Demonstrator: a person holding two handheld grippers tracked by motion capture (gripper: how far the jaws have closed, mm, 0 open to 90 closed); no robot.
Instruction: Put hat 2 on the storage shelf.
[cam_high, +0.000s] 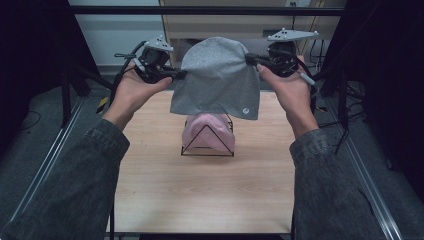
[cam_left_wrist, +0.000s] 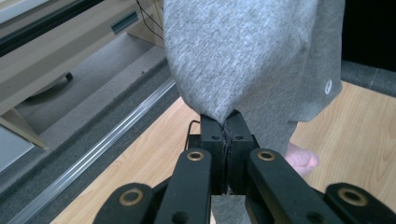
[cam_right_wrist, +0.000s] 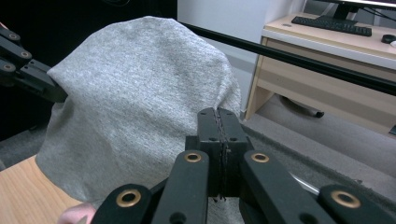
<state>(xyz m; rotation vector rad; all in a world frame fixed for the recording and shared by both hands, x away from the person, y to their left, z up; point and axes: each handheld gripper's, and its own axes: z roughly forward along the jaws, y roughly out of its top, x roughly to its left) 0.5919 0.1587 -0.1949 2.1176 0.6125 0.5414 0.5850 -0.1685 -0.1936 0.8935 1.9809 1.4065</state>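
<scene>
Grey knit beanie (cam_high: 217, 75), soft jersey with a small round white badge near its lower hem, hangs in the air between my two tools, directly above a pink hat (cam_high: 207, 131) that sits on a black wire stand (cam_high: 207, 142) near the middle of the pale wood-grain table (cam_high: 200, 190). My left gripper (cam_high: 181, 75) has its jaws pressed together on a fold at the beanie's left edge, and my right gripper (cam_high: 250, 59) is pinching the opposite edge the same way; in both gripper views the black jaws meet with grey cloth caught between them. The beanie is stretched side to side across the line between my hands, its rounded crown up and its open hem drooping toward the stand. I judge that whatever comes next turns on that vertical relation: the stand lies straight below the cloth, about midway between the two tools, so neither hand is clearly nearer, and both would have to travel evenly to keep the hem level. Around the table are grey carpet, dark frame rails and black curtains, with a light wooden desk (cam_right_wrist: 327, 60) carrying a keyboard (cam_right_wrist: 334, 24) beyond the far edge.
</scene>
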